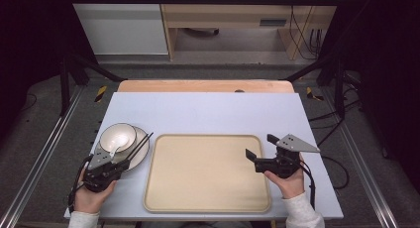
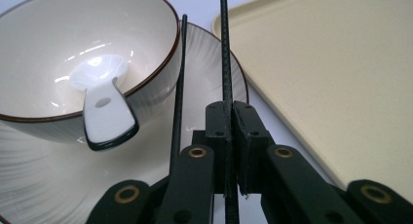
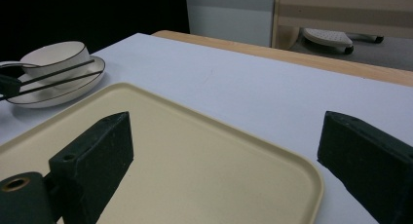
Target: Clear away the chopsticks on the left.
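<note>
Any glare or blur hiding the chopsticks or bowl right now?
Left gripper view: glare patches inside the bowl around the spoon; the clamped chopstick is sharp, the jaw bases soft. High view: even light, chopsticks thin but readable. Right gripper view: near jaws blurred, tray clear.

The left hand (image 1: 91,196) comes in from the bottom edge at about seven o'clock, wrapped around the body of the left gripper (image 1: 130,151), which points toward one o'clock. Its jaws are pressed together on one chopstick (image 2: 226,87). The right hand (image 1: 287,181) enters at about five o'clock and holds the right gripper (image 1: 261,146) pointing toward ten o'clock, its jaws spread wide with nothing between them.
</note>
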The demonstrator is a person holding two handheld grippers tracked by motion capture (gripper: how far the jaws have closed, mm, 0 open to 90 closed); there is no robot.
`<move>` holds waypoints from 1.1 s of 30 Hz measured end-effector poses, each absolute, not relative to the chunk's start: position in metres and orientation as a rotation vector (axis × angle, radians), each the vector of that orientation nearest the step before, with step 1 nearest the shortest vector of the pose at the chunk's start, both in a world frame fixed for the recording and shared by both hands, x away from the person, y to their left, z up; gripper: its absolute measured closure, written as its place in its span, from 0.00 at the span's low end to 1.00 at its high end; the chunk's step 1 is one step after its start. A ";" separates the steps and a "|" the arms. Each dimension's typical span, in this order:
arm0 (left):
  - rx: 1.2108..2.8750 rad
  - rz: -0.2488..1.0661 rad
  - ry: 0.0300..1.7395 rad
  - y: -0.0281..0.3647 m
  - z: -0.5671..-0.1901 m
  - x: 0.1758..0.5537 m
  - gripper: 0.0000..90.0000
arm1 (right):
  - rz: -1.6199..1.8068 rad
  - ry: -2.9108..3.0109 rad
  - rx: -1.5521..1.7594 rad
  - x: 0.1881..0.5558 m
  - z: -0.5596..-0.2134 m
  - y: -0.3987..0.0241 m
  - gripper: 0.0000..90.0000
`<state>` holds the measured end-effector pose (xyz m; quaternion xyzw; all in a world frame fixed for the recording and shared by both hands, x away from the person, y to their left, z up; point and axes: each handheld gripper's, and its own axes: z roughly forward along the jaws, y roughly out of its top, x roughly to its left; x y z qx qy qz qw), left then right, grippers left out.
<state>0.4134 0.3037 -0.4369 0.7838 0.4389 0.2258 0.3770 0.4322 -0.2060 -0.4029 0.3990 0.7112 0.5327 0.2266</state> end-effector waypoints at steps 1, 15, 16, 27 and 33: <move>2.004 0.577 1.119 0.303 -0.435 0.412 0.95 | 1.469 1.957 1.100 0.432 -0.403 -0.207 0.06; 1.858 0.622 1.149 0.279 -0.420 0.392 0.95 | 1.458 1.921 1.123 0.433 -0.400 -0.212 0.04; 1.852 0.624 1.152 0.277 -0.419 0.390 0.95 | 1.458 1.921 1.123 0.433 -0.400 -0.212 0.04; 1.730 0.685 1.231 0.257 -0.410 0.383 0.95 | 1.439 1.938 1.138 0.435 -0.404 -0.207 0.04; 1.702 0.713 1.253 0.240 -0.409 0.383 0.95 | 1.442 1.933 1.134 0.435 -0.405 -0.207 0.05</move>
